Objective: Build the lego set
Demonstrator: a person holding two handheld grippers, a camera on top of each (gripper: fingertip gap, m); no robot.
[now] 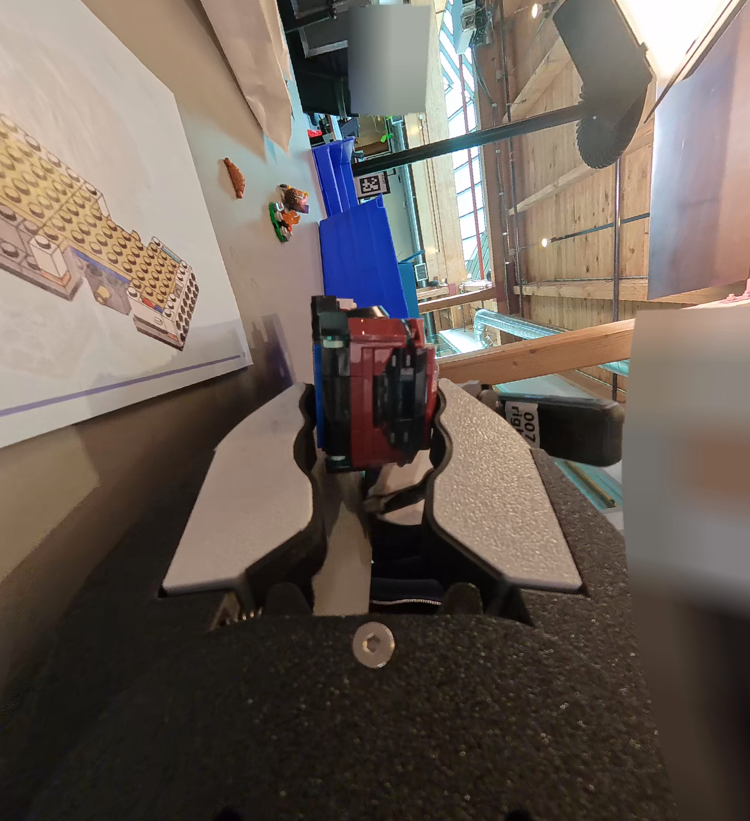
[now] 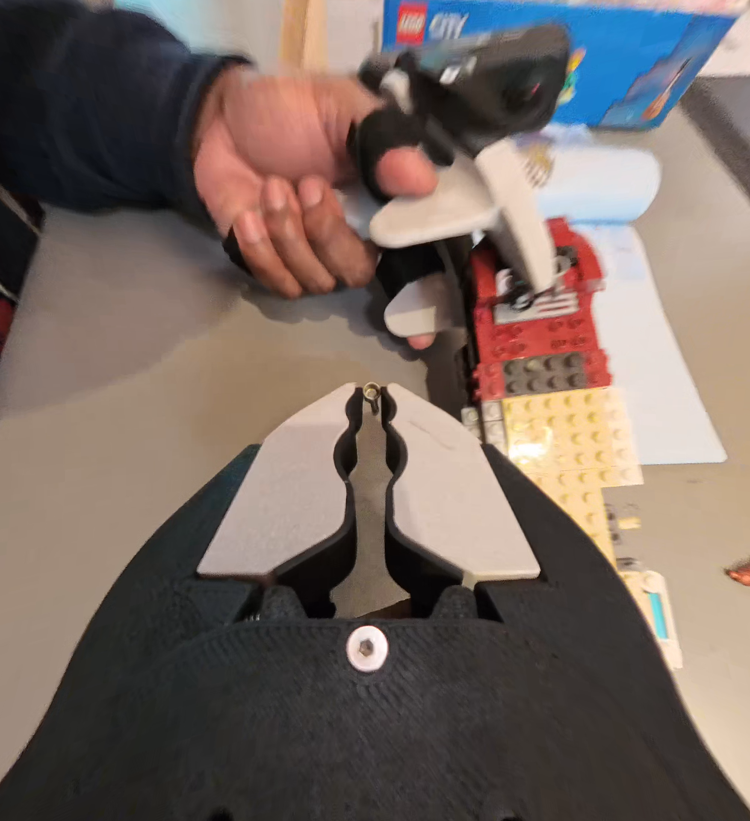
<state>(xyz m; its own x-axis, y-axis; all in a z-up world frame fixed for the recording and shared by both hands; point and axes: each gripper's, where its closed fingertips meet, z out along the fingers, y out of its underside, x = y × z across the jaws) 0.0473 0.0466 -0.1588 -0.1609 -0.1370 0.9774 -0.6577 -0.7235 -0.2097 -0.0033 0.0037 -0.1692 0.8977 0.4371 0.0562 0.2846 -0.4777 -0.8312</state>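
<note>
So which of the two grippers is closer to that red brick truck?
Left. The left gripper has its fingers clamped around the red brick truck. The right gripper is apart from it over bare table, pinching a small metallic piece.

Grey tabletop point(image 2: 98, 400) under me, timber-plank wall point(image 1: 564, 222) beyond, tall bright windows point(image 1: 462, 115), black steel beam point(image 1: 453, 144), silver duct point(image 1: 511, 326), wooden rail point(image 1: 542, 351), small lamps glowing.

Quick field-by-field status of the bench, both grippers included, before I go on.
left gripper: clamped on the red and black brick model
right gripper: nearly shut, pinching a small metallic piece at its tips
model base: tan studded plates joined to the red section, on the grey table
behind: blue box
loose: brown piece
</note>
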